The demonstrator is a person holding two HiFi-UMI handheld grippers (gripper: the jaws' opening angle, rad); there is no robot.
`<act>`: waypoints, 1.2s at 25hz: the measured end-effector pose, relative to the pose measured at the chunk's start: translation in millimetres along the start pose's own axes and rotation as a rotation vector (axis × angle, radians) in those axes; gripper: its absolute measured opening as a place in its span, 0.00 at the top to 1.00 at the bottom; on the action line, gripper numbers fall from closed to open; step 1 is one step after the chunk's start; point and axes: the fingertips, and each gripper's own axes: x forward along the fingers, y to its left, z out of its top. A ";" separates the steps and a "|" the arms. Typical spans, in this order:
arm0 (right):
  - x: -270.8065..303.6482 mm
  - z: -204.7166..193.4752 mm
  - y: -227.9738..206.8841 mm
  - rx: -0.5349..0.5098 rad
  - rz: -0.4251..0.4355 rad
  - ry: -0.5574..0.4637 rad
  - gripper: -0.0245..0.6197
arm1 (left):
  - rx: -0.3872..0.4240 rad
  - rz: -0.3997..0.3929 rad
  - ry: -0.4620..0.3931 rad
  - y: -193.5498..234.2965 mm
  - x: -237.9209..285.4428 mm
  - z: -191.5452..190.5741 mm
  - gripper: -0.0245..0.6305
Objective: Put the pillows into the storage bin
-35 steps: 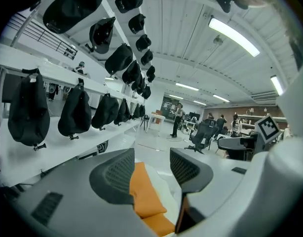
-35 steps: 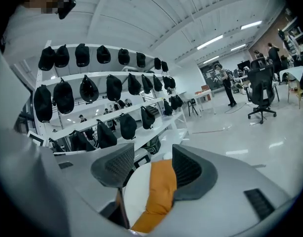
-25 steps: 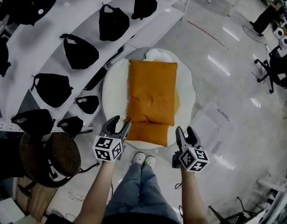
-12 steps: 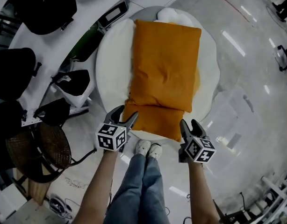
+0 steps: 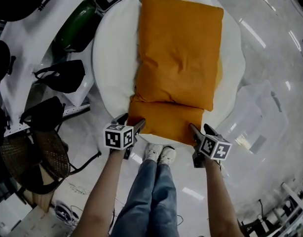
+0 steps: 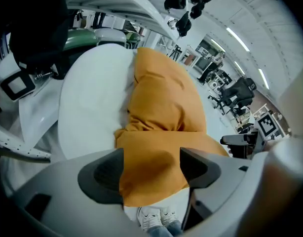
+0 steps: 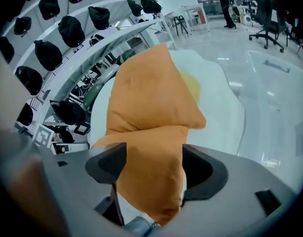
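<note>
Both tools (image 5: 132,123) (image 5: 201,130) have advanced astride the lower pillow (image 5: 166,121), jaws opening.

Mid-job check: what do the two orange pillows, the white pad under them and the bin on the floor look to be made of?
The upper pillow and lower pillow: orange matte cloth over soft fill, judging by creases and sagging corners. The white pad: smooth matte fabric, seemingly padded, with rounded edges; weave unclear. The bin: clear glossy plastic, probably rigid; the floor shows through it.
</note>
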 end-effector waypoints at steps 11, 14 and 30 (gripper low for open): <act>22.5 -26.0 -0.3 0.025 0.019 0.108 0.53 | -0.016 0.022 0.076 -2.5 24.8 -14.9 0.50; 13.2 -26.7 6.9 -0.005 0.015 0.077 0.61 | 0.001 0.034 0.053 -7.6 17.1 -13.2 0.57; -142.7 -25.1 9.5 0.062 -0.062 -0.232 0.65 | 0.127 -0.016 -0.123 -121.7 -72.4 21.3 0.62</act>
